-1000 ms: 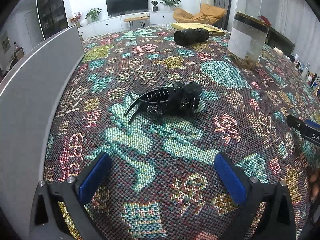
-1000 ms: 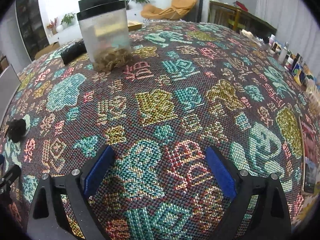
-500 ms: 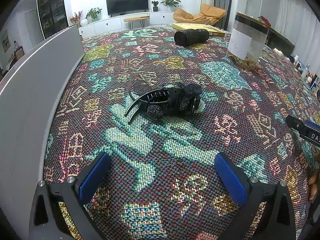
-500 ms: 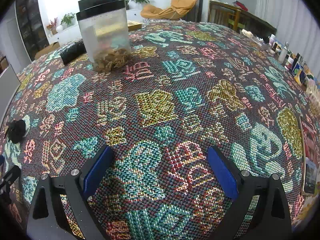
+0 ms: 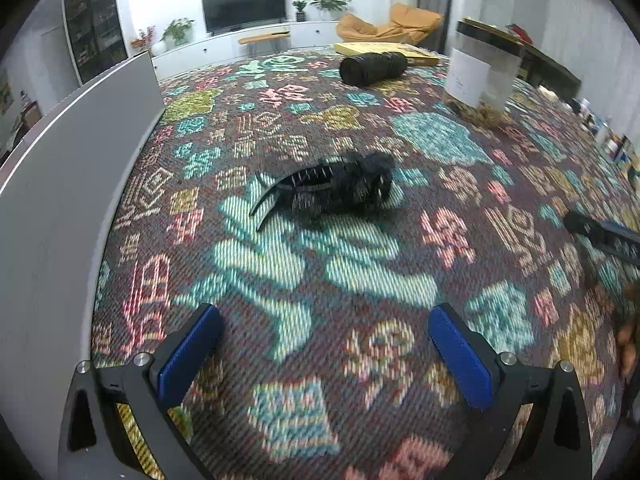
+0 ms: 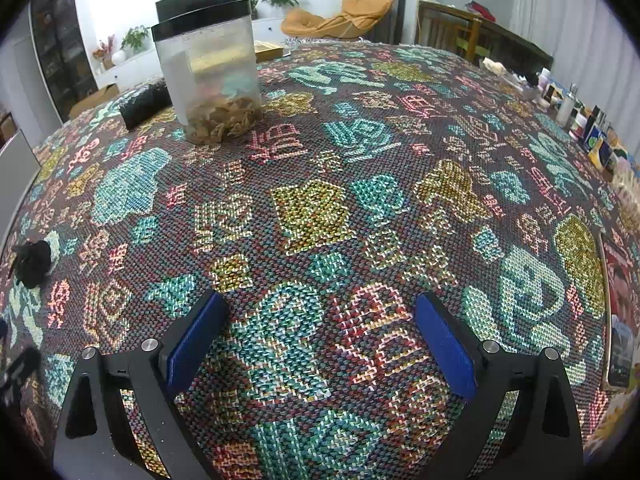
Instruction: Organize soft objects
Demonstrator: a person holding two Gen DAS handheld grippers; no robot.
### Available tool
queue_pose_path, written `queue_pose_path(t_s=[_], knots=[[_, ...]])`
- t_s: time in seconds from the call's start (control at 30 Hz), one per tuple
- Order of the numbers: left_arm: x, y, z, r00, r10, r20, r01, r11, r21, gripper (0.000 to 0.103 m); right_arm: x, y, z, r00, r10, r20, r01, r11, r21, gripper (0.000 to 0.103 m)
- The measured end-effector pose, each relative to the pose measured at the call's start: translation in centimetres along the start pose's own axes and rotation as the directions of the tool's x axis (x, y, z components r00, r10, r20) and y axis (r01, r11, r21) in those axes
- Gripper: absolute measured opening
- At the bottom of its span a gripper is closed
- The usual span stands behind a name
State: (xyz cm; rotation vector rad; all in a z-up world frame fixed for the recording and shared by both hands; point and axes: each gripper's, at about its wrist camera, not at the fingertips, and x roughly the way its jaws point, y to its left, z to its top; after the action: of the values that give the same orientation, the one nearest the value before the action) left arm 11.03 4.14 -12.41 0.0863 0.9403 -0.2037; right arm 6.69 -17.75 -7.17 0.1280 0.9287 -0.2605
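Note:
A black pile of hair accessories (image 5: 332,188), a claw clip with a dark scrunchie, lies on the patterned tablecloth ahead of my left gripper (image 5: 320,344). The left gripper is open and empty, some way short of the pile. The same pile shows at the far left of the right wrist view (image 6: 32,262). My right gripper (image 6: 320,340) is open and empty over bare cloth. A clear plastic jar with a black rim (image 6: 210,72) stands far ahead of it, with tan pieces at its bottom; it also shows in the left wrist view (image 5: 482,76).
A black rolled item (image 5: 374,68) lies at the back by a yellow flat box (image 5: 384,50). A grey panel (image 5: 60,184) runs along the left edge. Small bottles and boxes (image 6: 584,128) line the right edge. The right gripper's tip (image 5: 600,236) shows in the left view.
The left gripper has moved a little forward toward the black pile, which now looks slightly nearer. The right gripper has eased slightly closer to the jar. Both jaws stay open.

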Motion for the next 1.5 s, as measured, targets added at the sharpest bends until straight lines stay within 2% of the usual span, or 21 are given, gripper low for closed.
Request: queue_pose_path(t_s=[0.17, 0.43, 0.47, 0.5, 0.57, 0.6, 0.67, 0.77, 0.87, 0.93, 1.03, 1.07, 1.1, 1.13, 1.2, 1.3, 1.37, 1.47, 1.5], knots=[[-1.0, 0.2, -1.4, 1.0, -0.01, 0.004, 0.01, 1.0, 0.013, 0.103, 0.0, 0.0, 0.0, 1.0, -0.001, 0.0, 0.001, 1.0, 0.0, 0.098], [-0.9, 0.1, -1.3, 1.0, -0.01, 0.005, 0.009, 1.0, 0.013, 0.103, -0.1, -0.1, 0.0, 1.0, 0.012, 0.005, -0.012, 1.0, 0.004, 0.097], [-0.9, 0.1, -1.3, 1.0, -0.01, 0.005, 0.01, 1.0, 0.013, 0.103, -0.3, -0.1, -0.1, 0.999, 0.03, 0.01, -0.03, 1.0, 0.005, 0.097], [-0.9, 0.1, -1.3, 1.0, -0.01, 0.005, 0.01, 1.0, 0.013, 0.103, -0.7, 0.1, 0.0, 0.996, 0.086, 0.027, -0.086, 0.996, 0.006, 0.097], [-0.9, 0.2, -1.3, 1.0, -0.01, 0.005, 0.01, 1.0, 0.013, 0.103, -1.7, 1.2, 0.2, 0.975, 0.213, 0.07, -0.211, 0.977, -0.033, 0.097], [-0.8, 0.1, -1.2, 1.0, -0.01, 0.005, 0.01, 1.0, 0.013, 0.103, -2.2, 2.4, 0.3, 0.958, 0.275, 0.088, -0.267, 0.96, -0.086, 0.097], [-0.9, 0.2, -1.3, 1.0, -0.01, 0.005, 0.01, 1.0, 0.014, 0.103, -2.4, 5.0, 0.8, 0.935, 0.346, 0.076, -0.328, 0.927, -0.183, 0.097], [-0.8, 0.2, -1.2, 1.0, -0.01, 0.005, 0.01, 1.0, 0.014, 0.103, -1.9, 9.2, 2.2, 0.883, 0.47, -0.01, -0.454, 0.846, -0.278, 0.095], [-0.8, 0.2, -1.2, 1.0, -0.01, 0.005, 0.01, 1.0, 0.014, 0.103, -1.2, 14.4, 3.5, 0.847, 0.52, -0.112, -0.518, 0.762, -0.388, 0.095], [-0.8, 0.2, -1.2, 1.0, -0.01, 0.005, 0.01, 1.0, 0.014, 0.103, -0.4, 17.3, 3.9, 0.837, 0.52, -0.172, -0.537, 0.719, -0.441, 0.095], [-0.8, 0.2, -1.2, 1.0, -0.01, 0.005, 0.01, 1.0, 0.014, 0.103, 1.0, 20.9, 3.8, 0.844, 0.489, -0.22, -0.525, 0.67, -0.526, 0.094], [-0.8, 0.2, -1.2, 1.0, -0.01, 0.005, 0.01, 1.0, 0.014, 0.103, 1.3, 21.7, 3.6, 0.843, 0.485, -0.233, -0.526, 0.65, -0.548, 0.09], [-0.8, 0.2, -1.2, 1.0, -0.01, 0.005, 0.01, 1.0, 0.014, 0.103, 1.6, 22.2, 3.4, 0.839, 0.484, -0.249, -0.532, 0.634, -0.561, 0.068], [-0.8, 0.2, -1.2, 1.0, -0.01, 0.005, 0.01, 1.0, 0.013, 0.103, 1.7, 22.7, 3.1, 0.835, 0.479, -0.272, -0.54, 0.617, -0.572, 0.069], [-0.8, 0.2, -1.2, 1.0, -0.01, 0.005, 0.01, 1.0, 0.013, 0.103, 0.9, 22.4, 2.7, 0.838, 0.489, -0.243, -0.528, 0.61, -0.591, 0.069], [-0.8, 0.2, -1.2, 1.0, -0.01, 0.005, 0.01, 1.0, 0.014, 0.103, -0.3, 19.8, 2.0, 0.856, 0.478, -0.197, -0.495, 0.648, -0.579, 0.069], [-0.8, 0.2, -1.2, 1.0, -0.009, 0.005, 0.009, 1.0, 0.014, 0.103, -0.7, 16.3, 2.0, 0.88, 0.447, -0.164, -0.459, 0.709, -0.535, 0.069], [-0.8, 0.2, -1.2, 1.0, -0.01, 0.005, 0.01, 1.0, 0.014, 0.103, 0.3, 8.5, 2.7, 0.936, 0.338, -0.098, -0.349, 0.856, -0.381, 0.069], [-0.8, 0.2, -1.2, 1.0, -0.01, 0.005, 0.01, 1.0, 0.014, 0.103, 0.7, 6.1, 3.2, 0.95, 0.301, -0.079, -0.31, 0.892, -0.329, 0.069]])
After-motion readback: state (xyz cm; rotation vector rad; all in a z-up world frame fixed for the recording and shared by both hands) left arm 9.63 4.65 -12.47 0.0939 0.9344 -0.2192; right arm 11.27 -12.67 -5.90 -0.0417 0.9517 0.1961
